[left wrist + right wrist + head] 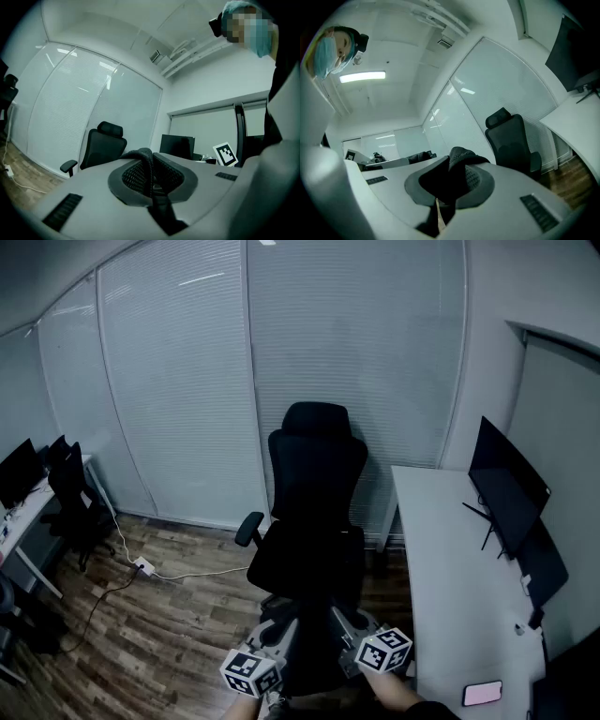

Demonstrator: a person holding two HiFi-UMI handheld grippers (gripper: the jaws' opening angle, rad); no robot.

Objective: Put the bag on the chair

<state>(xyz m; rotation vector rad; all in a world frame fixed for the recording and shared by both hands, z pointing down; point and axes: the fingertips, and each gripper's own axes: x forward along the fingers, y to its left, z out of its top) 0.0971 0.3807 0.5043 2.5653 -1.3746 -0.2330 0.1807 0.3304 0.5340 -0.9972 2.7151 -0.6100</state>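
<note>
The wood-plank floor [178, 615] carries a black office chair [314, 512] in the middle and a white power strip [143, 566] off to its left. On the white desk [441, 549] at right stands a dark monitor [506, 488], and a phone [482, 694] (pinkish screen up) lies at the near edge.

Three views, all toward chair [314, 512]

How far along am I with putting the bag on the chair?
Grabbed already: left tool and right tool are each shut on a black bag strap. In hand: they hold it in front of the chair. Left: lower it onto the seat and let go.
</note>
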